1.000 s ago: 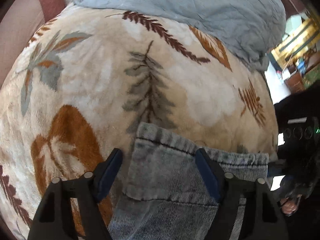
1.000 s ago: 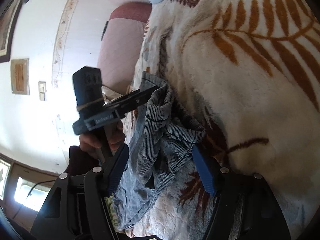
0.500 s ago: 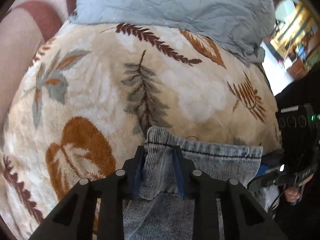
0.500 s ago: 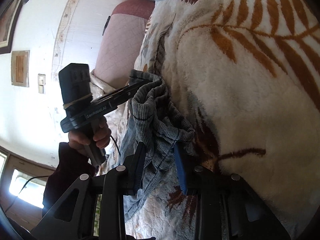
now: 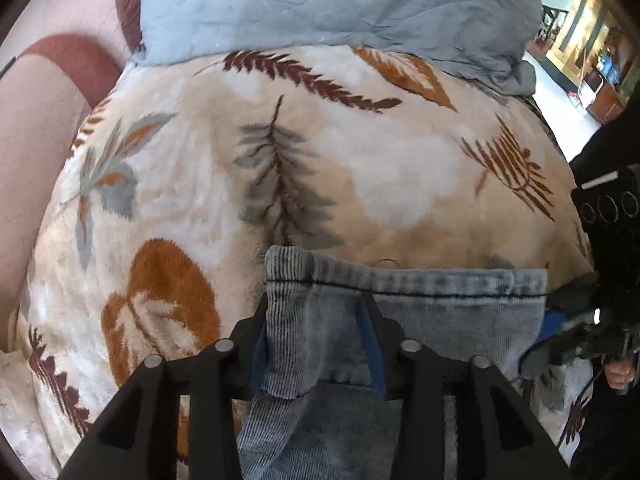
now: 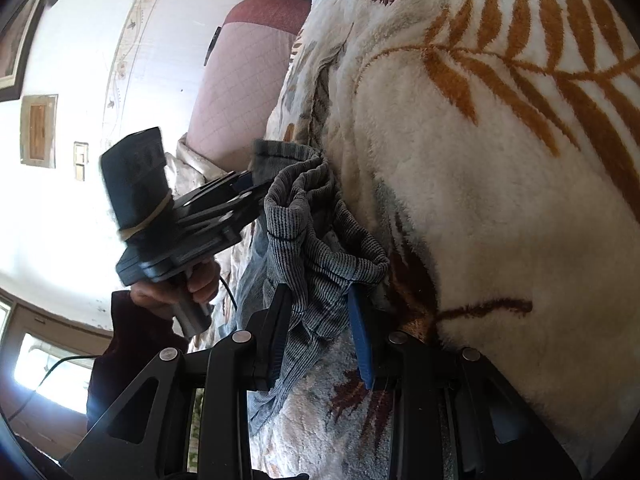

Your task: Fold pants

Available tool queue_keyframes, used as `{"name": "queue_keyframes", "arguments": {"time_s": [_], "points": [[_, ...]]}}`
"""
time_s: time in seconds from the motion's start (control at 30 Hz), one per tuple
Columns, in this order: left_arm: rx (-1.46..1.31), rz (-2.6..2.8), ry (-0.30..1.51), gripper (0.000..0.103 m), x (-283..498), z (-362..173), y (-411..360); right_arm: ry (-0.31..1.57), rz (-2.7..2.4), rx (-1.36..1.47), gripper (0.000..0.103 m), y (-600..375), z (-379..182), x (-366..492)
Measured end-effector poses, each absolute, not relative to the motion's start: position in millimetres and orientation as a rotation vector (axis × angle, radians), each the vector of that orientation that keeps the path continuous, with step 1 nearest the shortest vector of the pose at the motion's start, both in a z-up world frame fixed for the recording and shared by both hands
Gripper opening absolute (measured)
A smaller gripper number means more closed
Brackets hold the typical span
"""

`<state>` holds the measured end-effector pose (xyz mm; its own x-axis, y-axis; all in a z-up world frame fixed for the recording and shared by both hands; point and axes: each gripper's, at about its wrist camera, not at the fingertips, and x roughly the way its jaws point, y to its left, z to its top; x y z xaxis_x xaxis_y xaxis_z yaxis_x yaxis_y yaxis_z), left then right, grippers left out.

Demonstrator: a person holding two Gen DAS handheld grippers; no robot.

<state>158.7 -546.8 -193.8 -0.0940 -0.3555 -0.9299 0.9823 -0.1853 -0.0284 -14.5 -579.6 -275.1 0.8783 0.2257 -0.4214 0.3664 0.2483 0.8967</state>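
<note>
Grey-blue ribbed pants (image 5: 420, 312) lie on a cream leaf-patterned blanket (image 5: 280, 152), waistband edge stretched sideways. My left gripper (image 5: 316, 344) is shut on the left corner of the waistband. My right gripper (image 6: 320, 320) is shut on the other corner, where the pants (image 6: 316, 240) bunch in folds. The right gripper also shows at the right edge of the left wrist view (image 5: 568, 344). The left gripper shows in the right wrist view (image 6: 248, 192), clamped on the far corner.
A light blue quilt (image 5: 340, 4) lies at the far end of the blanket. A pink and maroon headboard (image 5: 44, 92) stands to the left. A white wall with frames (image 6: 60, 120) is beyond the bed.
Both grippers went from open around the waistband corners to shut on them. The waistband has since been lifted and pulled a little forward over the blanket.
</note>
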Motion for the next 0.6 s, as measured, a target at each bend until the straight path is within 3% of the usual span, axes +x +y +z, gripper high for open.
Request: {"name": "queue_keyframes", "arguments": {"time_s": [0.13, 0.23, 0.43, 0.6], "points": [[1.008, -1.534, 0.922, 0.051, 163.3, -197.1, -551.1, 0.511, -0.102, 1.354, 0.036, -581.0, -273.9, -12.1], [0.974, -1.553, 0.953, 0.045, 163.0, -196.1, -551.1, 0.509, -0.104, 1.347, 0.037, -581.1, -271.5, -7.0], [0.909, -1.580, 0.964, 0.018, 173.0, -190.2, -542.7, 0.518, -0.098, 1.307, 0.023, -582.1, -271.1, -5.9], [0.878, -1.607, 0.937, 0.014, 172.9, -183.2, -534.0, 0.524, -0.122, 1.179, 0.020, -572.1, -248.3, -3.0]]}}
